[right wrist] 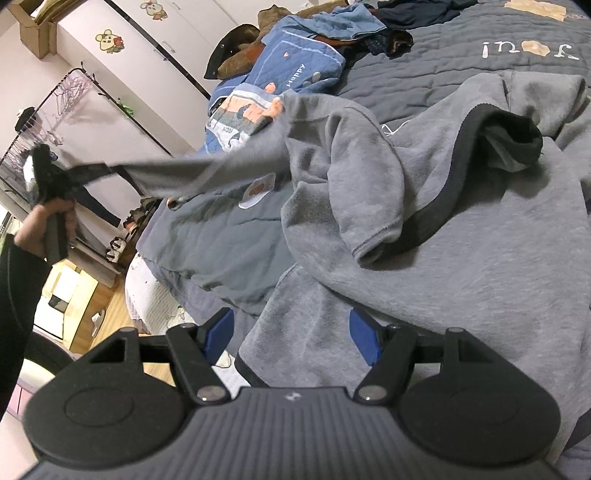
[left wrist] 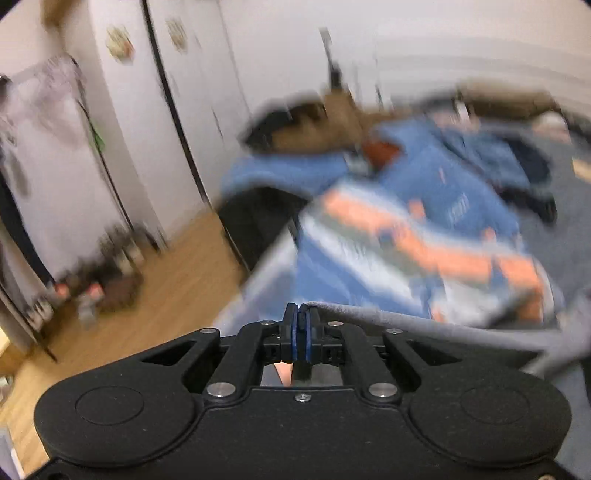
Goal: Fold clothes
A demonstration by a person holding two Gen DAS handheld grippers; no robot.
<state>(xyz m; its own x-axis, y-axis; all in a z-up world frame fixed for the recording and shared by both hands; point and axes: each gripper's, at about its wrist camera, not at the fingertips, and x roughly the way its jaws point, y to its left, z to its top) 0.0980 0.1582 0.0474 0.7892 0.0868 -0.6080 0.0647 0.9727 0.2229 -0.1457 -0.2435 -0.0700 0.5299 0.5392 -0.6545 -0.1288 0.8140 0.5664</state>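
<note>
Here the sleeve (right wrist: 177,173) (taut) stretches leftward, roughly level.

A home bedroom: a bed (right wrist: 461,48) under a grey quilt strewn with clothes (right wrist: 332,22), white wardrobe doors (right wrist: 147,37) with cartoon stickers, a hanger rack (right wrist: 55,96), wooden floor (left wrist: 166,288).

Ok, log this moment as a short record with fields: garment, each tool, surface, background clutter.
garment: grey fleece sweatshirt with dark trim, spread out, one sleeve stretched towards the left
left tool: shut on the sleeve's cuff, held up off the bed
right tool: open, the sweatshirt's hem between its fingers
surface: grey quilted bedspread
background: blue quilted blanket with orange print, pile of dark clothes
</note>
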